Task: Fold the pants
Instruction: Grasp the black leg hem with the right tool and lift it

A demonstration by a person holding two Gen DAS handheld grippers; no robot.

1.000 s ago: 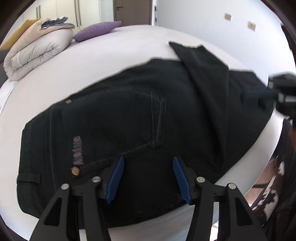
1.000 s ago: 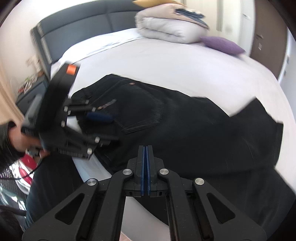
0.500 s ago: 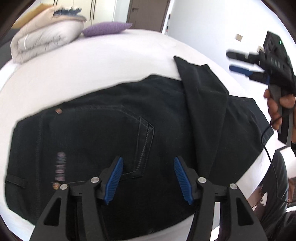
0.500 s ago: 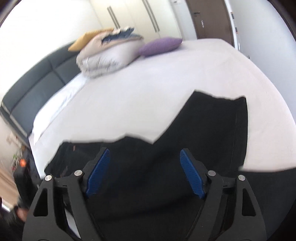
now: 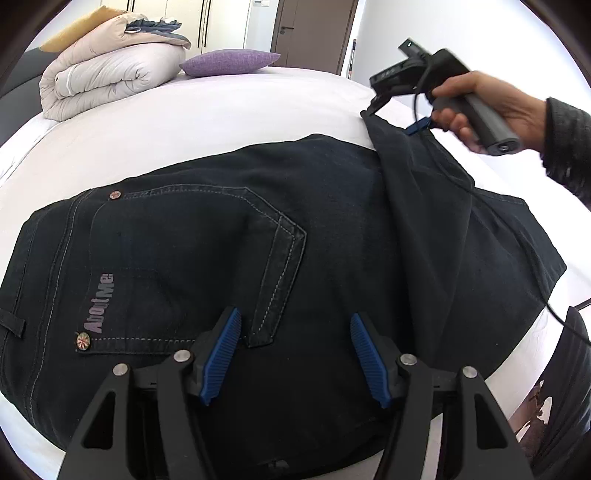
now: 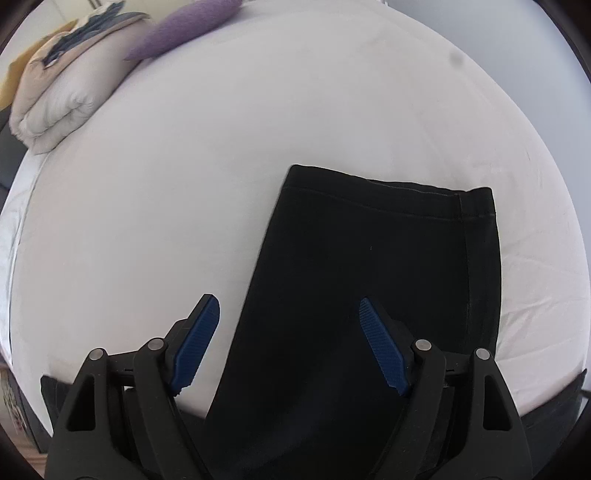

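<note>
Black jeans (image 5: 229,236) lie flat on the white bed (image 5: 221,122), back pocket and waistband toward the left, one leg folded up across the other. My left gripper (image 5: 293,350) is open and empty, hovering over the seat near the pocket. My right gripper (image 6: 288,343) is open and empty above the folded leg (image 6: 369,266), whose hem end lies ahead of it. In the left wrist view the right gripper (image 5: 400,110) is held by a hand over the far end of that leg.
A folded duvet (image 5: 107,81) and a purple cushion (image 5: 231,62) sit at the head of the bed. The bed's near edge runs below the jeans. A brown door (image 5: 314,29) and white wall stand behind.
My right gripper opened from shut and moved out over the far end of the folded leg. My left gripper stayed open and came closer over the seat of the jeans.
</note>
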